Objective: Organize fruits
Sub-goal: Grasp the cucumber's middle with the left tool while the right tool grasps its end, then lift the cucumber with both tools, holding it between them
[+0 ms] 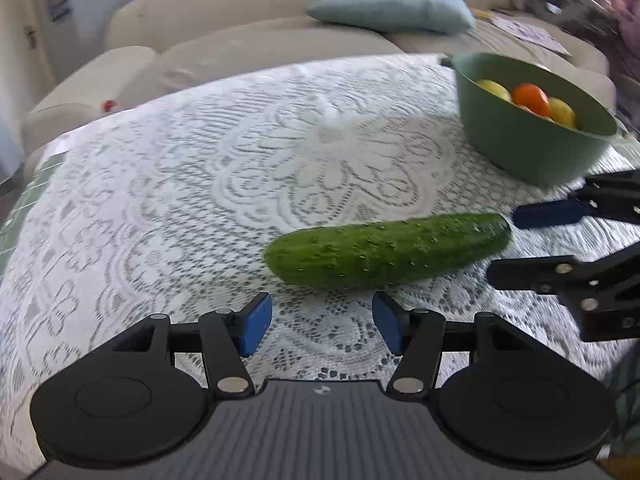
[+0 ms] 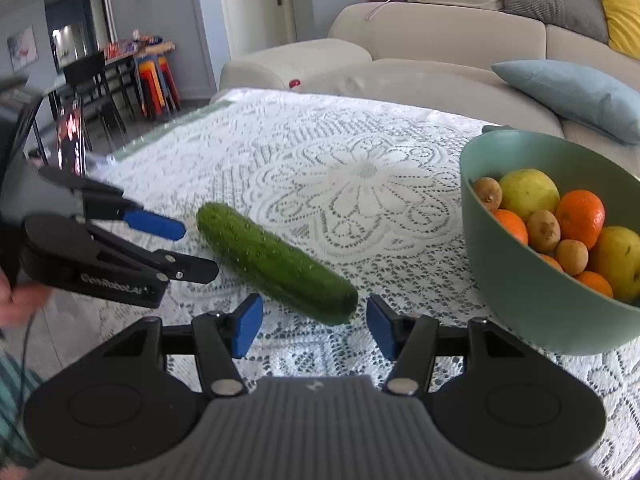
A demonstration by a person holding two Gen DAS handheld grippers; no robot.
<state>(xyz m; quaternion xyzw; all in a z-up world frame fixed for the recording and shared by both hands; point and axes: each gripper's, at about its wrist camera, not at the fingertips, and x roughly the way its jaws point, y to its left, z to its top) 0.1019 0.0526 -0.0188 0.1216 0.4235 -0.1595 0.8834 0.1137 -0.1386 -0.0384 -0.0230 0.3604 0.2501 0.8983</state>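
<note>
- Beige upholstered sofa (image 2: 420, 80) runs behind the table; I note a pale blue cushion (image 1: 390, 10) lying on its seat, with a grey cushion (image 2: 554, 4) and a yellow cushion (image 2: 620, 12) against its backrest.
- White lace tablecloth with a flower pattern (image 1: 180, 200) covers the table in front of me; a green edge shows along its left side.
- Sage-green round plastic bowl (image 2: 532, 300) stands on the cloth toward my right. It holds oranges (image 2: 580, 212), yellow-green lemons (image 2: 528, 192) and small brown kiwis (image 2: 543, 231), heaped together and touching.
- Dark green bumpy cucumber (image 1: 388, 252) lies flat on the cloth, apart from the bowl, to its left in the right wrist view. It is outside the bowl.
- My left gripper (image 1: 322, 326): black frame, blue pads, fingers apart, nothing between them. It sits just short of the cucumber's long side. In the right wrist view it (image 2: 198, 250) shows near the cucumber's far end, not touching as far as I can tell.
- My right gripper (image 2: 314, 326): same build, fingers apart, holding nothing. The cucumber's near end lies just ahead of the gap, closer to the right pad. From the left wrist view it (image 1: 502, 244) flanks that end; contact I cannot tell, the frame is blurred there.
- Small red object (image 2: 295, 83) on the sofa arm, too small to identify.
</note>
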